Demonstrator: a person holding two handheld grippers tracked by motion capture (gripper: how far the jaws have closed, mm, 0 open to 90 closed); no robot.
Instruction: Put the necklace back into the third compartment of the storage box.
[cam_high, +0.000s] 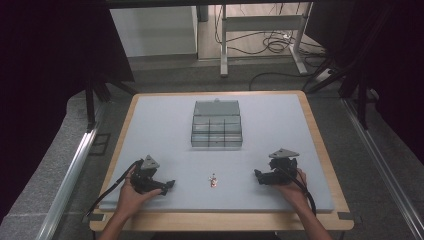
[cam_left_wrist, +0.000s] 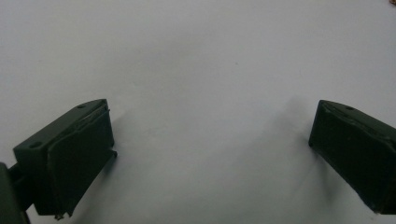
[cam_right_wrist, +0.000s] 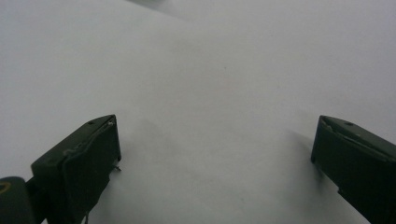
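A clear plastic compartment box (cam_high: 216, 124) stands open on the pale grey table mat (cam_high: 165, 125), its lid tipped back. In front of it, between my two hands, lies a small reddish item (cam_high: 213, 180); it is too small to identify. My left gripper (cam_high: 169, 186) rests low on the mat at the front left. In its own view the left gripper (cam_left_wrist: 210, 140) stands open over bare mat. My right gripper (cam_high: 258, 176) rests at the front right and points toward the small item. Seen from its own camera, the right gripper (cam_right_wrist: 215, 149) is open with nothing between its jaws.
The mat lies on a wooden tabletop (cam_high: 327, 165) whose edge shows all round. Dark curtains hang at both sides. Behind the table stand a metal desk frame (cam_high: 260, 30) and loose cables (cam_high: 272, 45) on the floor.
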